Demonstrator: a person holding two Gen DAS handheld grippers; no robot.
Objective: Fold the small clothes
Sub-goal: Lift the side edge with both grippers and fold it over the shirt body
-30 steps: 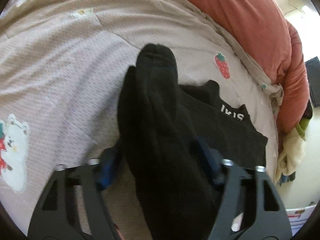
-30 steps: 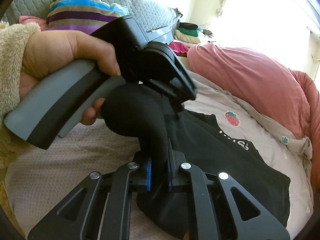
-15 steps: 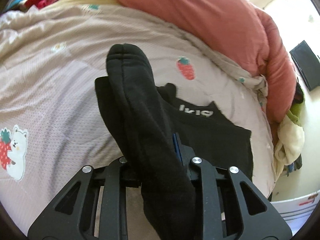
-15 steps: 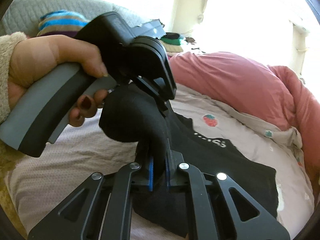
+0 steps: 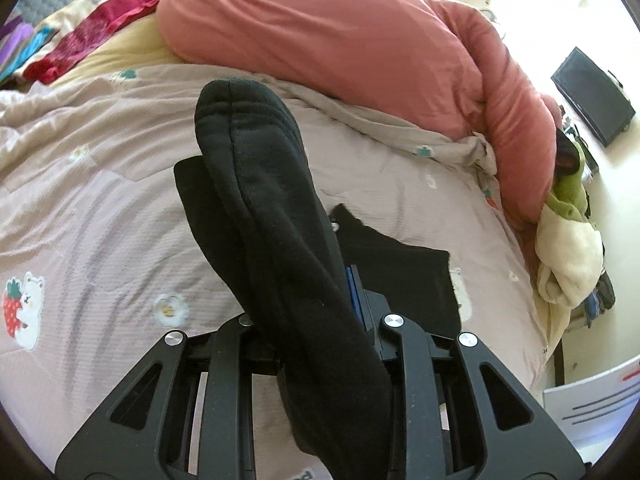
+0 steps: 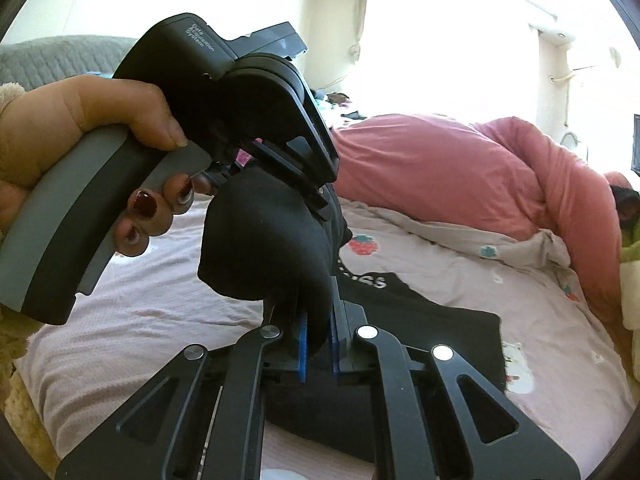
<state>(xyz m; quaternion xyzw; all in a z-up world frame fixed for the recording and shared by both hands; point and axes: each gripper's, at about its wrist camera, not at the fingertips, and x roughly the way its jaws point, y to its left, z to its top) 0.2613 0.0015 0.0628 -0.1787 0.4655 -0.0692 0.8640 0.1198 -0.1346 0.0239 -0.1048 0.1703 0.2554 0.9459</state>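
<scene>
Holding a thick black sock between them, both grippers are closed on the same garment above a bed. The left gripper pinches the sock low down, its blue pads pressed against the fabric, and the toe end juts away toward 12 o'clock. The right gripper clamps another part of the sock between its own blue pads; the rest bulges in a loose wad toward 11 o'clock, right under the left hand on its grey handle.

Below, at 5 o'clock in the left view, a black garment with white lettering lies flat on the pale pink quilt. A red duvet is heaped beyond at 1 o'clock.

Likely risks: the bulky knit could slide out of one grip if the hands pull apart, or the wad could drop unevenly and spoil the fold. No containers are clearly visible.
</scene>
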